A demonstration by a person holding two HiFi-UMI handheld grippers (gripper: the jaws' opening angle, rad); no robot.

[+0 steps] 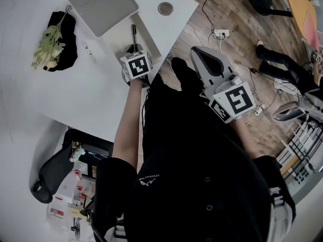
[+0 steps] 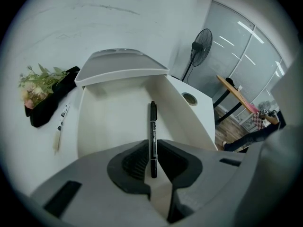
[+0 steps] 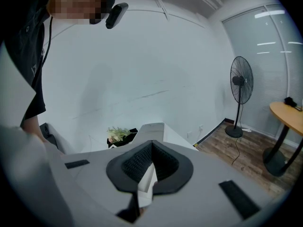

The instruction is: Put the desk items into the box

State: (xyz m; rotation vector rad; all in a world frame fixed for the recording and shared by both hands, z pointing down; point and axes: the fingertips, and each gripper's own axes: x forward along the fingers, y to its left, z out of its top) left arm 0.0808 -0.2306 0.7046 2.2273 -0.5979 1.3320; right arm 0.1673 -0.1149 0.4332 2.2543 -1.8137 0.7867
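At the far left of the table (image 1: 75, 95), a bunch of flowers (image 1: 48, 44) lies on a black cloth (image 1: 68, 37). Just right of it, a white pen (image 1: 88, 48) rests apart on the bare tabletop. Next comes the open box (image 1: 118, 39), with its lid (image 1: 103, 3) lying at its far end. A black marker (image 2: 152, 126) stretches lengthwise over the inside of the box, its near end pinched between the two pads of the left claw (image 2: 152, 144), which is closed on it at the box's near edge. Further right, the right claw (image 3: 151, 145) hangs off the table above the wooden floor (image 1: 232, 14), its pads pressed together with nothing between them.
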